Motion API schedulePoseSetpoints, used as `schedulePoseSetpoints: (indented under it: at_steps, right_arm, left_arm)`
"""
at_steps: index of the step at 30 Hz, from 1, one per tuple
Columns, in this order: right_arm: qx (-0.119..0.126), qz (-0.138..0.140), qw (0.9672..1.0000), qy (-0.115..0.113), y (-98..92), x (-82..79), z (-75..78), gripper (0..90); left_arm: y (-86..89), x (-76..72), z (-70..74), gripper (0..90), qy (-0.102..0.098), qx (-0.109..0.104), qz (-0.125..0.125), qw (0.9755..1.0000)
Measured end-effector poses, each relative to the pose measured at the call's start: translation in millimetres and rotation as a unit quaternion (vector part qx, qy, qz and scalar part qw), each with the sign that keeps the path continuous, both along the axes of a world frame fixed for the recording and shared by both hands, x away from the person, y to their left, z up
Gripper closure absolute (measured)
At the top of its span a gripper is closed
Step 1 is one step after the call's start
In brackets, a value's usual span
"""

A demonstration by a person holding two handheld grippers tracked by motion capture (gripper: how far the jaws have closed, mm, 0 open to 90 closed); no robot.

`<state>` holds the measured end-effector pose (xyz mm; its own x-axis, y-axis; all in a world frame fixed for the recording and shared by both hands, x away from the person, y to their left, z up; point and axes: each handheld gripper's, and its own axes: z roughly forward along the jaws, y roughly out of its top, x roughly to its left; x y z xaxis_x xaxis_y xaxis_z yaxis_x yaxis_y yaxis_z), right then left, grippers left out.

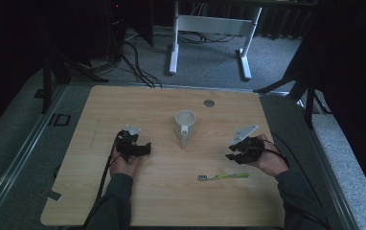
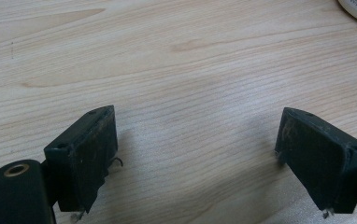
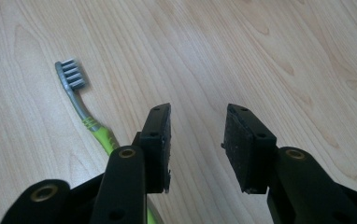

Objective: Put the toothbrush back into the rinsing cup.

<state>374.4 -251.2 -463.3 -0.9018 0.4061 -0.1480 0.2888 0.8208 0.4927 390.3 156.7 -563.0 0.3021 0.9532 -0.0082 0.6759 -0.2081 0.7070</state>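
Two tongs rest on a wooden surface (image 1: 123, 105), both empty.

At centre frame stands a white mug (image 1: 185, 125); a green toothbrush (image 1: 223, 177) lies lower right of it. Left tongs (image 1: 142, 149), spread wide, sit left of centre; right tongs (image 1: 234, 152), moderately spread, sit just above the toothbrush.

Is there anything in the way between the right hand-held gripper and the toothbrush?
Nothing visible. The right hand-held gripper hangs open just above the toothbrush, with only bare table between them. The cup stands off to the side, nearer the table's middle.
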Motion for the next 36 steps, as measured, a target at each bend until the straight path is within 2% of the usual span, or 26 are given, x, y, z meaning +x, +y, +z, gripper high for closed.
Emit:
schedulePoseSetpoints:
  at_steps: [36]
  right_arm:
    - [-0.040,0.055,0.9975,0.021,25.0,1.1,10.1,63.2]
  left_arm:
    - [0.0,0.0,0.0,13.4,0.000,0.000,0.000,1.0000]
